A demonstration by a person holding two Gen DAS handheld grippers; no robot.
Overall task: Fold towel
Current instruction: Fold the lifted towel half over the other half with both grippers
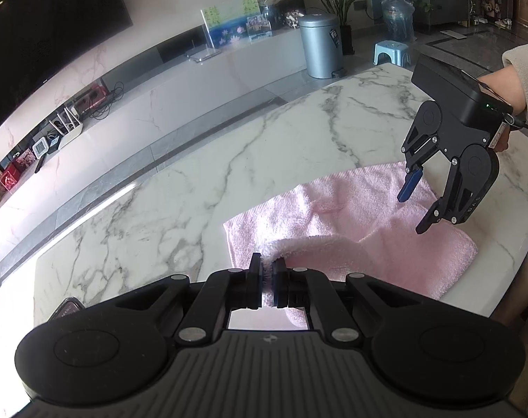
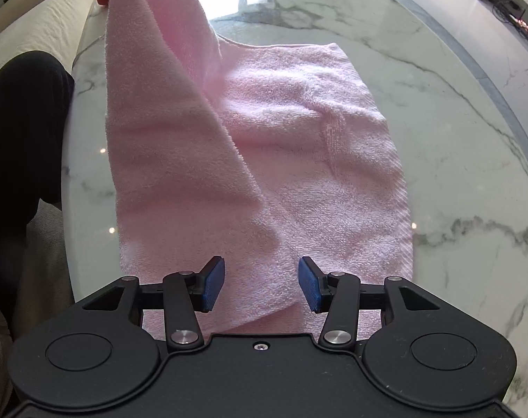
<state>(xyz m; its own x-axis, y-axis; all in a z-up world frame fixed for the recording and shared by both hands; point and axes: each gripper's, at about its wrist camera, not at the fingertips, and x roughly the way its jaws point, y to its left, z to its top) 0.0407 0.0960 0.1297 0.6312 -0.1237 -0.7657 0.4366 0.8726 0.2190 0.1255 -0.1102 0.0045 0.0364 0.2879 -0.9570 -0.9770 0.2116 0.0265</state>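
A corner of the pink towel [image 1: 351, 230] is pinched in the left gripper [image 1: 268, 278] at lower centre; the right gripper [image 2: 262, 284] is held wide apart above the towel on the marble surface [image 1: 159, 209].

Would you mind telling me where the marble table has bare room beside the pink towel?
Bare marble table lies between the towel and the far rim. The near strip is crowded: the left hand-held gripper lifts a corner there.

towel [image 2: 298, 146] on table [image 2: 455, 111]; right tongs [image 2: 262, 284] above it
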